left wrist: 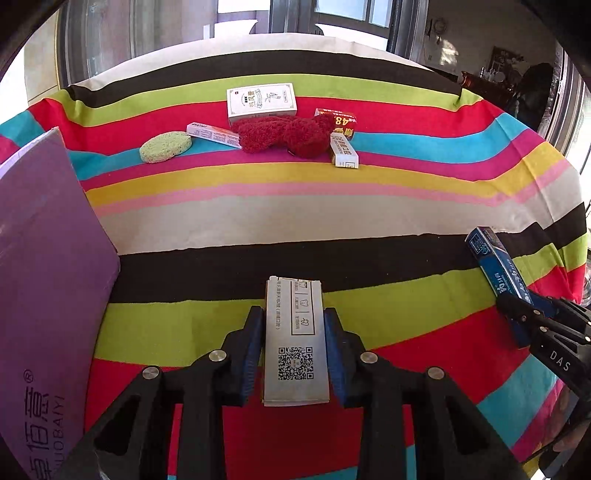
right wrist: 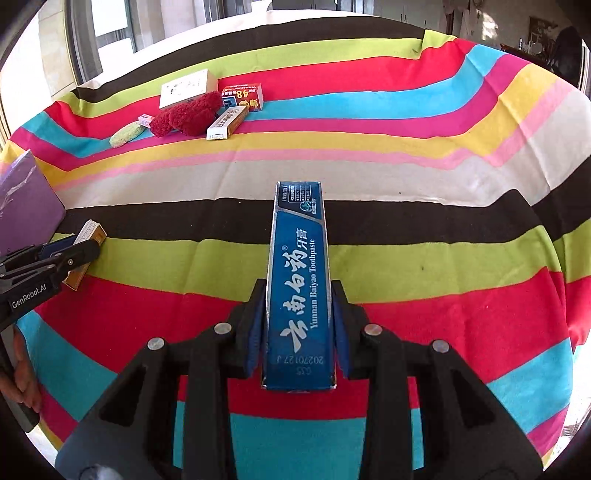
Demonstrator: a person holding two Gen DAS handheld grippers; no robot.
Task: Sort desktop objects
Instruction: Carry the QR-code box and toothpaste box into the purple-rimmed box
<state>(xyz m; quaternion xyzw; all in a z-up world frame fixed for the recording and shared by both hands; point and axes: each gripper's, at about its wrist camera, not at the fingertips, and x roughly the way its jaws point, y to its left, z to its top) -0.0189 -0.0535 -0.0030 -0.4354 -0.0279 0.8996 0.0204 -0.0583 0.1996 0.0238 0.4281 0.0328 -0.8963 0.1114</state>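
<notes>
though clamped: fingers on toothpaste box

L gripper clamped, R gripper clamped

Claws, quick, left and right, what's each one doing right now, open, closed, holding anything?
Left claw: closed on a small white box with a QR code.
Right claw: closed on a blue toothpaste box.

A cloth with broad stripes of black, lime, red, cyan, magenta, yellow, pink and cream covers the whole table. Beyond its far edge stand tall windows with dark frames, and dim furniture at far right.
</notes>
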